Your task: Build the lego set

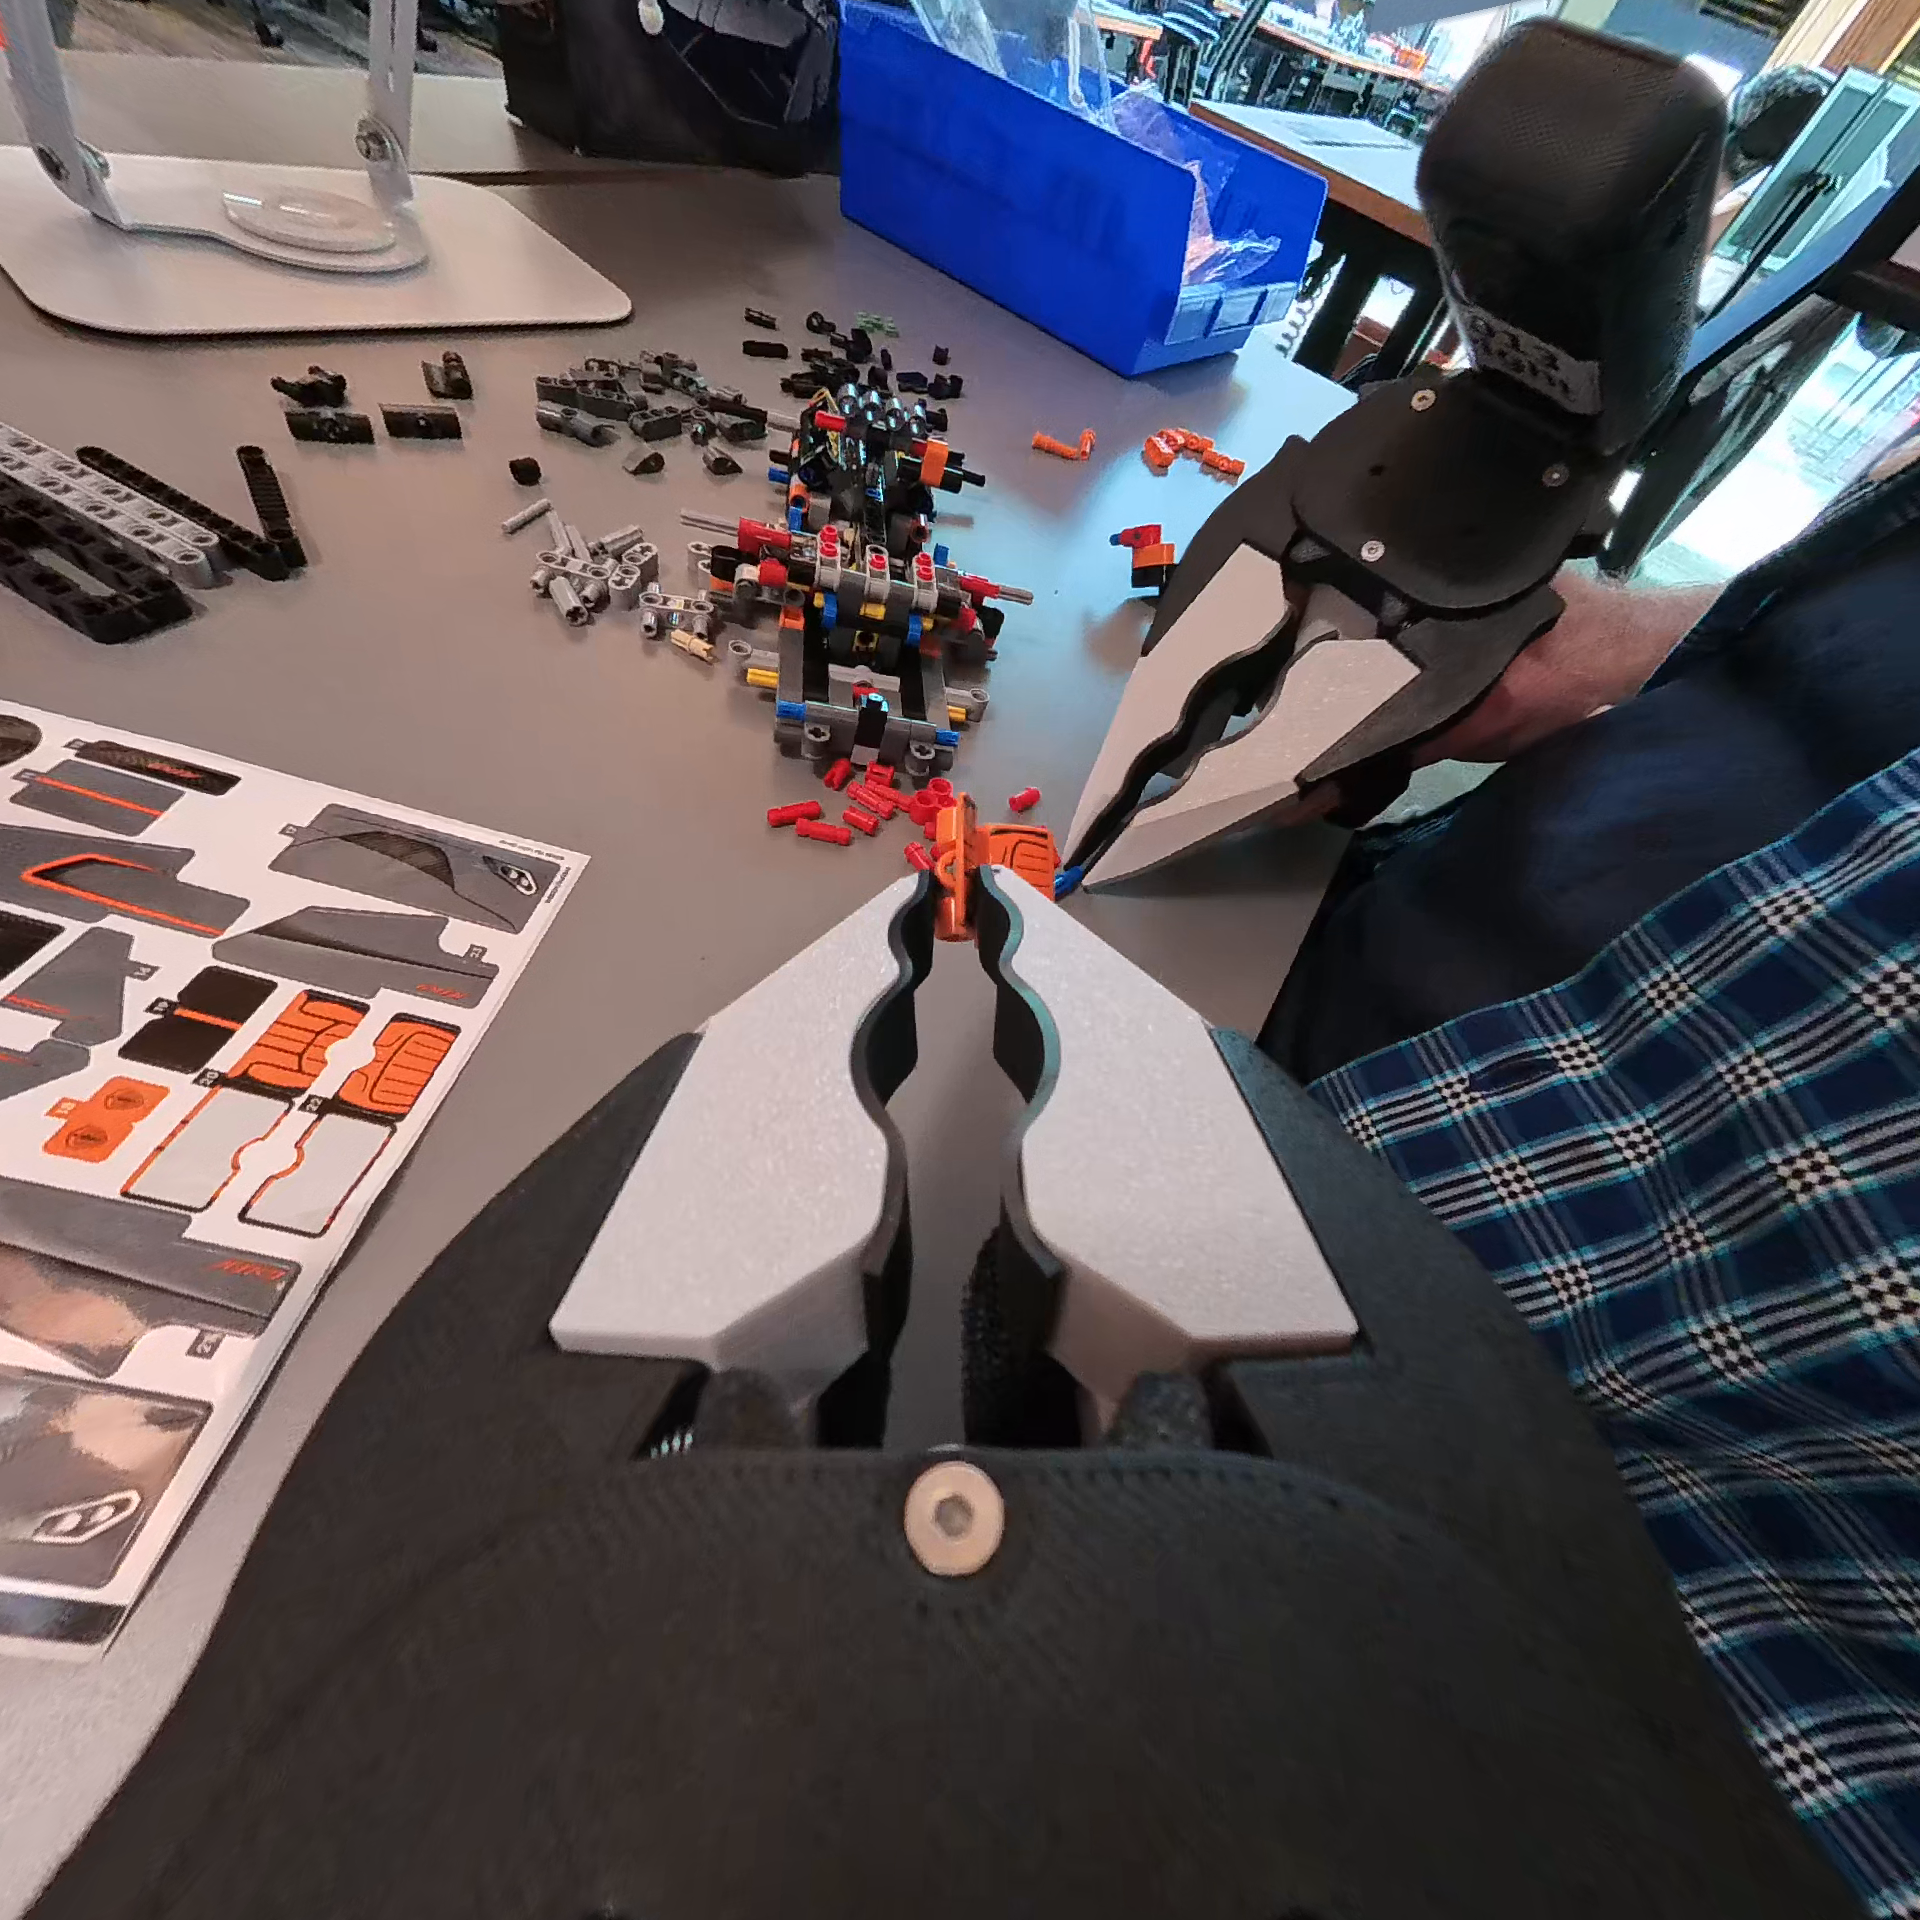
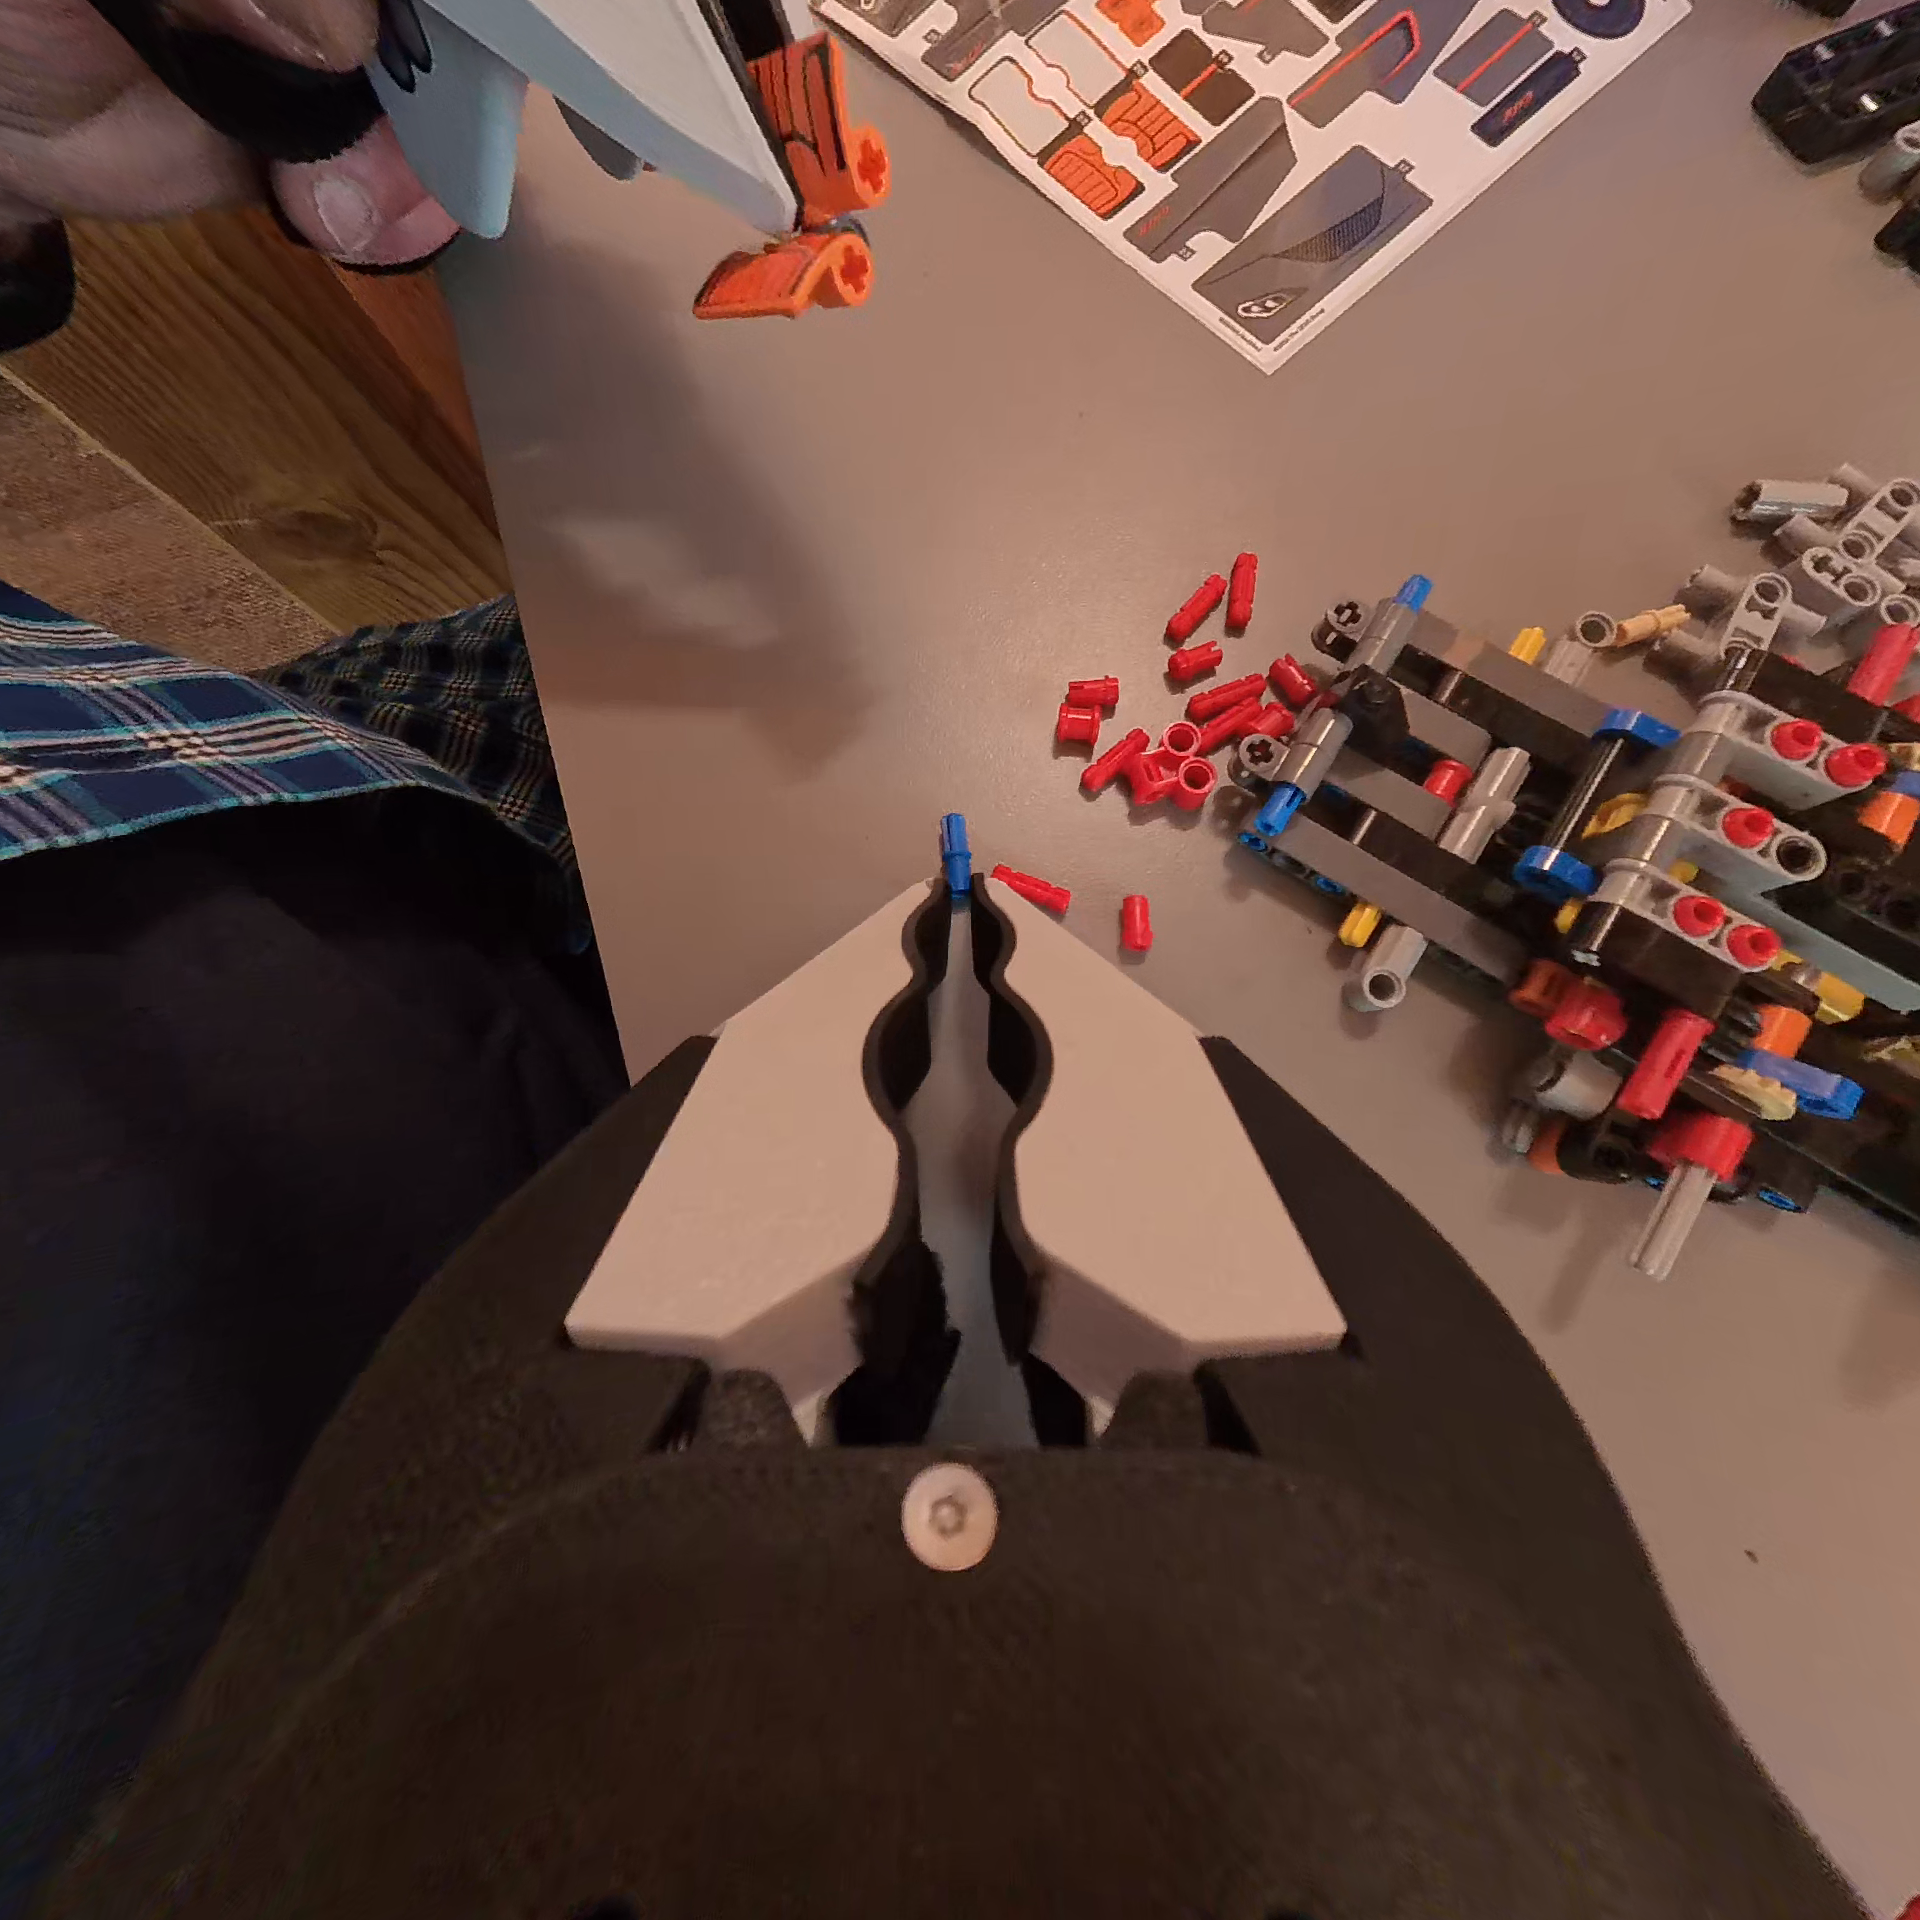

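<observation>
My left gripper (image 1: 954,899) is shut on an orange seat piece (image 1: 961,868) and holds it just above the grey table near its front edge. It also shows in the right wrist view (image 2: 800,177), with the orange piece (image 2: 821,135) in its tips and a second orange part (image 2: 790,275) hinged below. My right gripper (image 2: 956,894) is shut on a small blue pin (image 2: 954,847). In the left wrist view the right gripper (image 1: 1075,878) has its tips close beside the orange piece, with the blue pin (image 1: 1065,881) just showing. The half-built car chassis (image 1: 868,613) lies mid-table.
Loose red pins (image 2: 1184,717) lie by the chassis (image 2: 1621,862). A sticker sheet (image 1: 208,1039) lies at the left, also in the right wrist view (image 2: 1278,135). Grey and black parts (image 1: 623,416), black beams (image 1: 135,540), a blue bin (image 1: 1060,187) and a monitor base (image 1: 312,239) sit farther back.
</observation>
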### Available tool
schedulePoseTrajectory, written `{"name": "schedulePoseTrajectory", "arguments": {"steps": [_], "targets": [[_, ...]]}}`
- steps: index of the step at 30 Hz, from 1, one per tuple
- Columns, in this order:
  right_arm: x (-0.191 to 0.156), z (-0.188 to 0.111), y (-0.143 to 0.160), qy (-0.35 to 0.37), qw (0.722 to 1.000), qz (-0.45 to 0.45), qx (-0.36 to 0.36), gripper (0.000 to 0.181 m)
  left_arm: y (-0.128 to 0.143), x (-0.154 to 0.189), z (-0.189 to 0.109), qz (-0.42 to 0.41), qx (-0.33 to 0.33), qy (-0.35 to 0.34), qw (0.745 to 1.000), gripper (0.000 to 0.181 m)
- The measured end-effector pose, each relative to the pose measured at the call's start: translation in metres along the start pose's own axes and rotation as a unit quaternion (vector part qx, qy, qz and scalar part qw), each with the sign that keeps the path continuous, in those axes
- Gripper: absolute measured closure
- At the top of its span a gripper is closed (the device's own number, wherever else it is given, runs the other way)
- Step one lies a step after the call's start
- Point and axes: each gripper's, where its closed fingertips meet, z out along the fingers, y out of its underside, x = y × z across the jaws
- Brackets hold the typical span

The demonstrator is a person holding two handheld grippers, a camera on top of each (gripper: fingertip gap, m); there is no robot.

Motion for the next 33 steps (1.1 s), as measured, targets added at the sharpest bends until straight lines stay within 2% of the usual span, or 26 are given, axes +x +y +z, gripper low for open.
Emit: {"name": "schedulePoseTrajectory", "arguments": {"steps": [1,11,24,33], "targets": [[0.0,-0.001,-0.001,-0.003,1.0,0.0,0.004,0.18,0.0,0.0,0.001,0.001,0.0,0.0,1.0,0.174],[0.016,-0.021,-0.019,0.003,0.999,-0.009,0.036,0.181,-0.003,-0.005,0.011,0.009,-0.028,-0.005,1.0,0.174],[0.058,-0.061,-0.051,0.02,0.995,-0.029,0.092,0.181,-0.039,-0.006,0.039,0.025,-0.023,0.052,0.998,0.174],[0.078,-0.076,-0.064,0.006,0.992,-0.045,0.117,0.181,-0.058,-0.01,0.057,0.028,-0.027,0.081,0.996,0.175]]}}
